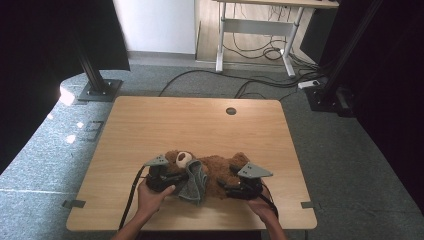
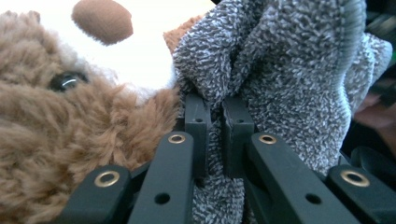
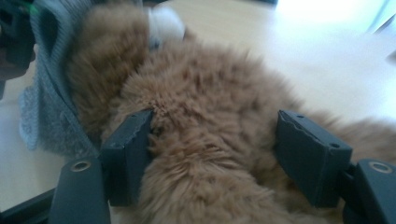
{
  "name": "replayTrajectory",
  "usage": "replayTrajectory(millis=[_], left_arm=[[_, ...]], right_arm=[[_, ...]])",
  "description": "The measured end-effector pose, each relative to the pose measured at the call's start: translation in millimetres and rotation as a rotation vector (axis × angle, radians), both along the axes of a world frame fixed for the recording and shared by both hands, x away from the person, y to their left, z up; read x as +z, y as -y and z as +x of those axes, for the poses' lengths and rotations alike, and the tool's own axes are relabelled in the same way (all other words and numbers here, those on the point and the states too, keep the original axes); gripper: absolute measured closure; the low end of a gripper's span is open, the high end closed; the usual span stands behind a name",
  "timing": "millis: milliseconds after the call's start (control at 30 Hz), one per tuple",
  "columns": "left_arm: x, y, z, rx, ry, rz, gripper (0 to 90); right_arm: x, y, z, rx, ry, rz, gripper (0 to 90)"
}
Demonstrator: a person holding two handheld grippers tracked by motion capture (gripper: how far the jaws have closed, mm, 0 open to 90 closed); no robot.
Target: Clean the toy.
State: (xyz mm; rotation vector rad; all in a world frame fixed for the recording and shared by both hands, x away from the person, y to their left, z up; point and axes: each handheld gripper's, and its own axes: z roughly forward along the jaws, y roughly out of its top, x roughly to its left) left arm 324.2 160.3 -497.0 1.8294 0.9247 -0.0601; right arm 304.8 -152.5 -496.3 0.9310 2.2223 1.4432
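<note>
A brown teddy bear (image 1: 220, 167) lies on its back near the front edge of the wooden table (image 1: 200, 125), its head to the left. A grey knitted cloth (image 1: 196, 182) is draped over its neck and chest. My left gripper (image 1: 186, 176) is at the bear's head, and its jaws (image 2: 215, 105) are shut on a fold of the grey cloth (image 2: 280, 70), with the bear's face (image 2: 56, 130) right beside them. My right gripper (image 1: 222, 189) comes in from the right. Its jaws (image 3: 215, 135) stand wide, with the bear's furry body (image 3: 210, 93) between them. The cloth (image 3: 46, 112) hangs farther off.
A round cable hole (image 1: 230, 111) sits near the table's far edge. Black stand bases (image 1: 99, 91) rest on the grey floor to the left and right. Cables (image 1: 260, 85) run across the floor toward a white desk frame (image 1: 255, 27) behind.
</note>
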Motion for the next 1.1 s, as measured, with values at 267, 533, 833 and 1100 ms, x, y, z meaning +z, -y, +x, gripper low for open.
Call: replayTrajectory(millis=[267, 533, 833, 1100], left_arm=[[-5.1, -2.1, -7.3, -0.012, -0.003, -0.012, 82.6], [0.0, -18.8, -13.2, -0.032, -0.036, -0.056, 82.8], [52.9, -21.7, -4.2, -0.02, 0.062, -0.132, 82.8], [63.3, 39.5, 12.1, -0.112, 0.051, -0.031, 82.4]], right_arm=[[-10.0, 0.1, -5.2, 0.033, -0.056, 0.007, 34.3], [-20.6, -0.9, -13.9, 0.098, -0.042, -0.006, 46.2], [-24.8, -9.5, -12.6, 0.065, -0.014, -0.023, 46.5], [-29.7, -26.5, -8.4, -0.011, 0.017, -0.054, 48.1]])
